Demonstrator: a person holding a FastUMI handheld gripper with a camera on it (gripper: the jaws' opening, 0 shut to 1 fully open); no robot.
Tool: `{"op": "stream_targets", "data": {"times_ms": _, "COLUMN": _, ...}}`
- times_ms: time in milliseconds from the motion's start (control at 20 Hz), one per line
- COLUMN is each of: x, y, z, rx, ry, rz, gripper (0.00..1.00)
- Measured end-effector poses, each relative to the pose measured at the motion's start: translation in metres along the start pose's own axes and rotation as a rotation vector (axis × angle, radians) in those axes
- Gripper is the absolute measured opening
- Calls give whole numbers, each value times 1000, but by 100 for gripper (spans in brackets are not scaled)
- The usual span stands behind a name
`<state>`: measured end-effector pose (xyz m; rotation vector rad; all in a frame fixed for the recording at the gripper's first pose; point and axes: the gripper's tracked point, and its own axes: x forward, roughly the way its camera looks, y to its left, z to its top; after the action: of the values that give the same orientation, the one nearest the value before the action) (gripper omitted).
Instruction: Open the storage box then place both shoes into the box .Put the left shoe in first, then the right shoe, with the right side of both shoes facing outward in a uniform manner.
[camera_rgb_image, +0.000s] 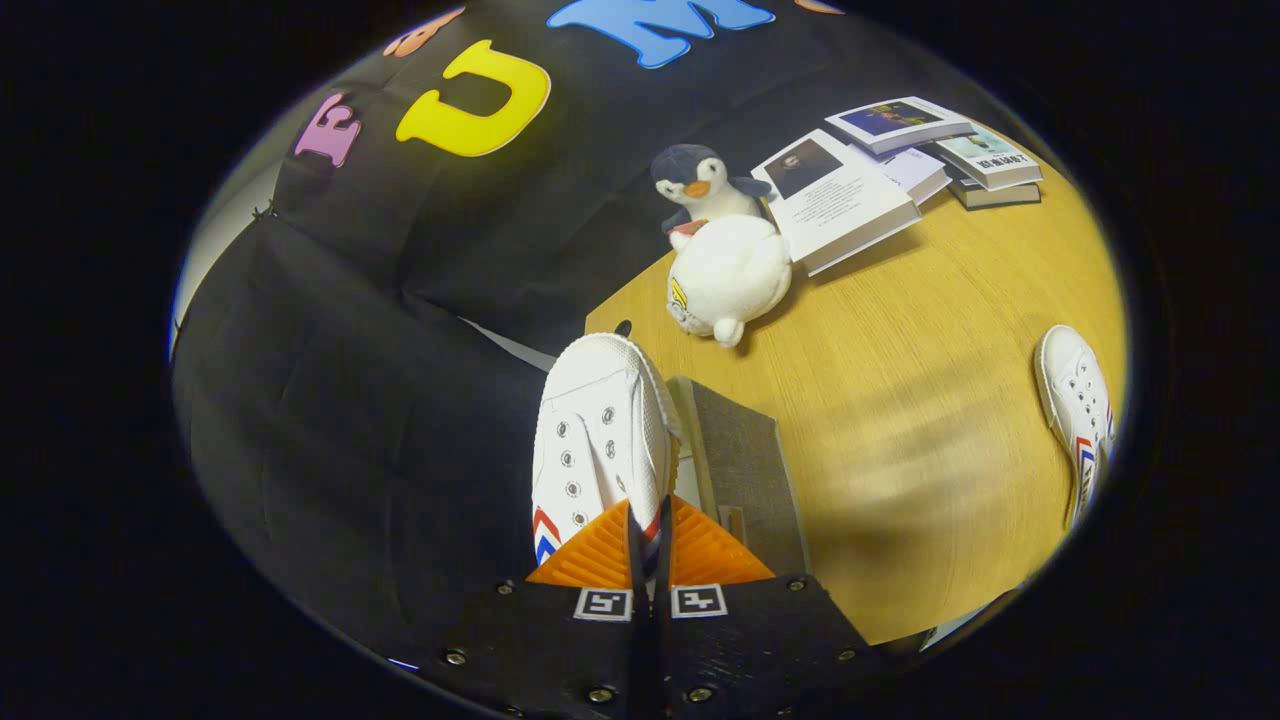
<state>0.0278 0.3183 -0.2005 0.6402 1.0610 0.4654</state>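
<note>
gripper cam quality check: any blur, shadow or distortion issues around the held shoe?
Gripper view: held shoe sharp, pinched by the gripper; strong fisheye bends the table edge; soft shadows mottle the wood between the grey box and the second shoe, which looks stretched; books mildly soft.

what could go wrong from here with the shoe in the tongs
The tongs pinch only a thin edge of the white shoe, so it may twist or slip out. It hangs beside the grey box, near the table edge, so a drop could miss both. The other shoe lies far across the table.
</note>
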Motion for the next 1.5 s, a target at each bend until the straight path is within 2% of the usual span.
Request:
{"op": "stream_targets", "data": {"times_ms": 400, "x": 48, "y": 25, "z": -33, "rx": -58, "ry": 38, "rz": -41, "gripper": 0}}
{"op": "stream_targets", "data": {"times_ms": 750, "x": 78, "y": 14, "z": -72, "rx": -92, "ry": 90, "rz": -116, "gripper": 1}}
{"op": "stream_targets", "data": {"times_ms": 1150, "x": 104, "y": 3, "z": -93, "rx": -107, "ry": 116, "rz": -180, "gripper": 1}}
{"op": "stream_targets", "data": {"times_ms": 1250, "x": 104, "y": 7, "z": -96, "rx": -134, "ry": 121, "rz": -152, "gripper": 8}}
{"op": "stream_targets", "data": {"times_ms": 1350, "x": 99, "y": 25, "z": -102, "rx": -142, "ry": 130, "rz": -64, "gripper": 28}}
{"op": "stream_targets", "data": {"times_ms": 1400, "x": 95, "y": 30, "z": -99, "rx": -161, "ry": 125, "rz": -40, "gripper": 50}}
{"op": "stream_targets", "data": {"times_ms": 1500, "x": 82, "y": 37, "z": -96, "rx": -221, "ry": 107, "rz": -14, "gripper": 75}}
